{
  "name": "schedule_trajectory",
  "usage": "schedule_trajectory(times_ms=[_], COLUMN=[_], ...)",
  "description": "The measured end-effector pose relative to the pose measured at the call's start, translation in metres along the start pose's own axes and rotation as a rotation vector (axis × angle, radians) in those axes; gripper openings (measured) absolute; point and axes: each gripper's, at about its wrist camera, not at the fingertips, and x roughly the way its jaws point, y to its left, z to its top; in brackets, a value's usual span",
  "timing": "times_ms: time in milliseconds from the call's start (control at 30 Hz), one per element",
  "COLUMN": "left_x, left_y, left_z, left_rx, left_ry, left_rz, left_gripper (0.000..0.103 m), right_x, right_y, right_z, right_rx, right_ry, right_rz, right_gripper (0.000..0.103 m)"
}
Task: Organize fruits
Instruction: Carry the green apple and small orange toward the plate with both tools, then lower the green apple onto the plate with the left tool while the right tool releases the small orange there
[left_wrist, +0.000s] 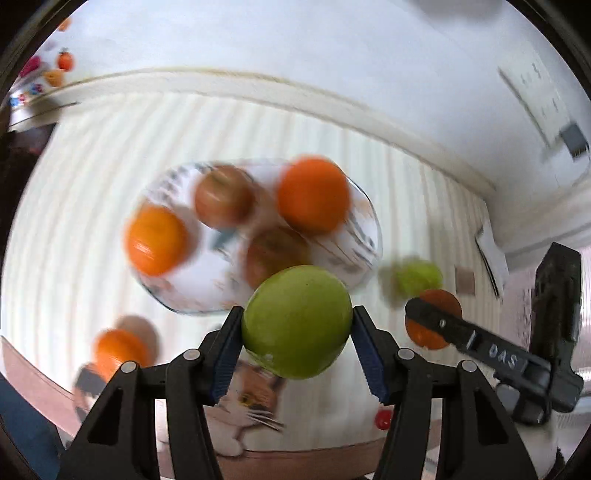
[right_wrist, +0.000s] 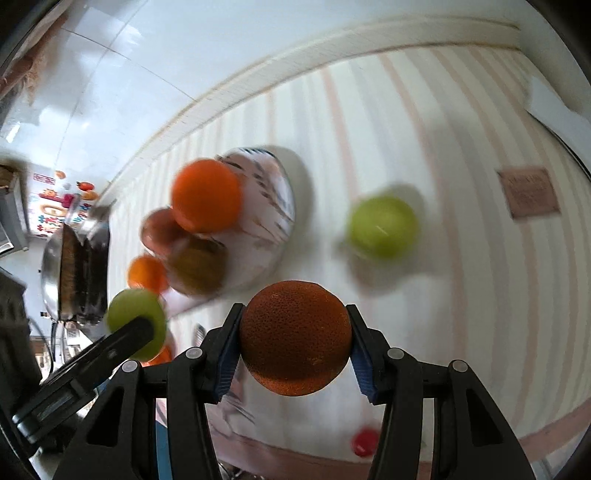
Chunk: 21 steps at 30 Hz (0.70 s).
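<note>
My left gripper (left_wrist: 297, 328) is shut on a green apple (left_wrist: 297, 321) and holds it above the striped tablecloth, just in front of a glass plate (left_wrist: 364, 221). The plate holds two oranges (left_wrist: 313, 194) and two reddish apples (left_wrist: 223, 201). My right gripper (right_wrist: 294, 338) is shut on an orange (right_wrist: 294, 338) and holds it above the cloth; it shows at the right of the left wrist view (left_wrist: 434, 325). The plate (right_wrist: 275, 206) lies ahead to the left. Another green apple (right_wrist: 382, 226) lies on the cloth to the right of the plate. The background is motion-blurred.
An orange (left_wrist: 116, 350) lies on the cloth at the near left. A small red object (right_wrist: 364, 443) sits near the table's front edge. A brown patch (right_wrist: 528, 197) is on the cloth at the right. A metal pan (right_wrist: 74, 266) stands at the far left.
</note>
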Motion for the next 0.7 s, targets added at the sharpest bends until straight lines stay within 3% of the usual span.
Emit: schedule_trajectory(times_ms=[233,567,700], left_x=[0.025,0.053,0.059], left_y=[0.038,0.048,0.054], left_z=[0.026,0.028,0.028], left_rx=[-0.066,-0.072,-0.108], left_ry=[0.042,0.12,0.148], left_rz=[0.076,0.1,0.115], left_gripper=[0.055,0.055,0.055], right_x=[0.04,0.072,0.075], right_y=[0.044,0.051,0.046], right_z=[0.041,0.05,0.052], right_rx=[-0.043,-0.04,-0.018], right_ry=[0.023,0.089,0.088], right_rz=[-0.025,-0.07,-0.061], right_gripper=[0.055,0.058,0.076])
